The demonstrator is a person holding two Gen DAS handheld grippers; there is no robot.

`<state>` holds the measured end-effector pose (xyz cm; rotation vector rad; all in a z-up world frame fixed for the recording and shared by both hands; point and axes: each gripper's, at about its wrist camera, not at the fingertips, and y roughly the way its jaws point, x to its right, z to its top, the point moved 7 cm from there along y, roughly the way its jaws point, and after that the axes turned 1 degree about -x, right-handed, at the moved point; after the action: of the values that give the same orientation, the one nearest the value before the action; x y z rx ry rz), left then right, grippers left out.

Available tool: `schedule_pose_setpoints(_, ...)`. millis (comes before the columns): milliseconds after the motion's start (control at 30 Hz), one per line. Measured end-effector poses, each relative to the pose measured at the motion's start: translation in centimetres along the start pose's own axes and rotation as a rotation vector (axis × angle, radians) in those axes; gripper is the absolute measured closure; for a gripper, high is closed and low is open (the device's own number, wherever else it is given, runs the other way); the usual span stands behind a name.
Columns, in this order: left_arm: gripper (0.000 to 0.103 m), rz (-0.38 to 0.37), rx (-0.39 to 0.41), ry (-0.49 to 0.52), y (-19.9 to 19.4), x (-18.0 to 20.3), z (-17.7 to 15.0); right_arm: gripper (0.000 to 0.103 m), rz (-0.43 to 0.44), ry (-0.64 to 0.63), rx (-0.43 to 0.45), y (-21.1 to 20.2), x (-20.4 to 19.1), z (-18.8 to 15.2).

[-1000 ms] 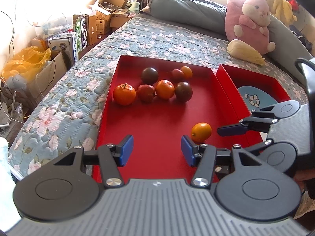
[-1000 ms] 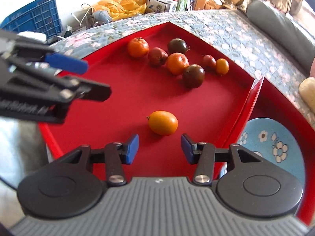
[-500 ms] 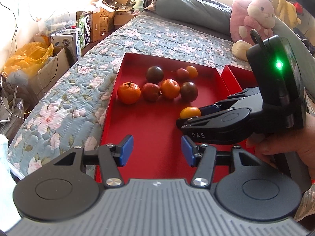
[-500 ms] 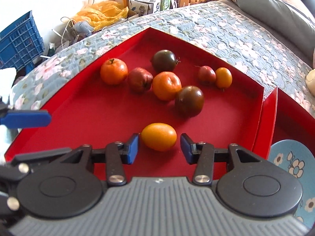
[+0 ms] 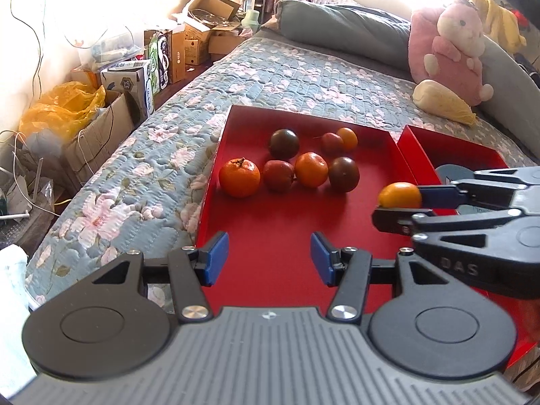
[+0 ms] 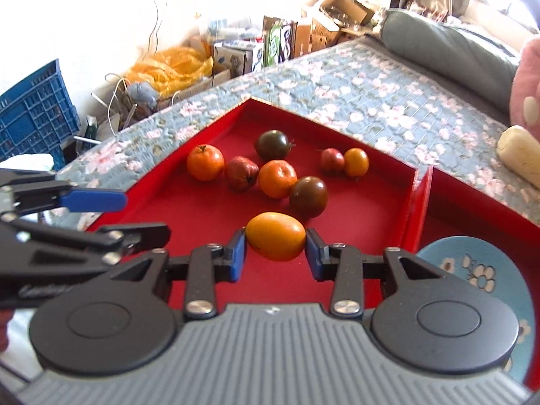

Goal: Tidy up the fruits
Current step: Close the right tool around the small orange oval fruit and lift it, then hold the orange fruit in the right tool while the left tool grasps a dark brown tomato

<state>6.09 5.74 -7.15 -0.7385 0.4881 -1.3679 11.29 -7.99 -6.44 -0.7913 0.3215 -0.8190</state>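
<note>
Over the shallow red tray (image 6: 381, 216), the right gripper (image 6: 275, 251) is closing its blue pads on the oval yellow-orange fruit (image 6: 275, 236), presumably for sorting; the left gripper (image 5: 268, 258) hangs half-open, empty.

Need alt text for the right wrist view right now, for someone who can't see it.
The right gripper has its jaws closing on a yellow-orange tomato over the red tray. Seven more fruits sit clustered farther back in the tray. The left gripper, holding nothing, reaches in from the left, and a blue flowered plate lies right.
</note>
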Motion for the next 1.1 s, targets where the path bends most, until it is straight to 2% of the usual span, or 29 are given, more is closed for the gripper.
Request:
schedule_pose_setpoints(167,0.043,-0.002,0.004,0.034,1.0,0.5,1.1,0.062,-0.004,0.055,0.037,-3.1,0.9,-1.5)
schedule_pose_setpoints(267,0.043,-0.062,0.01,0.048,1.6,1.8,1.8,0.062,0.003,0.075,0.041,-4.2,1.2,-2.6)
schedule_pose_setpoints(400,0.042,-0.112,0.051,0.129,2.3,4.4,3.0,0.062,0.006,0.073,0.047,-5.5,1.3,-3.7)
schedule_pose_setpoints(667,0.041,-0.174,0.039,0.088,4.8,7.4,4.3,0.062,0.036,0.095,0.04,-6.5,1.6,-5.6)
schedule_pose_setpoints(700,0.037,-0.182,0.051,0.086,4.9,7.8,4.6,0.062,0.039,0.096,0.039,-6.5,1.6,-5.7)
schedule_pose_setpoints(733,0.03,-0.179,0.067,0.091,5.0,8.1,5.0,0.062,0.04,0.098,0.04,-6.5,1.7,-5.8)
schedule_pose_setpoints(800,0.026,-0.171,0.1,0.114,5.2,8.6,5.8,0.062,0.046,0.105,0.043,-6.6,1.9,-5.8)
schedule_pose_setpoints(1100,0.026,-0.177,0.098,0.204,8.3,9.9,7.1,0.062,0.063,0.136,0.045,-6.7,2.9,-6.4)
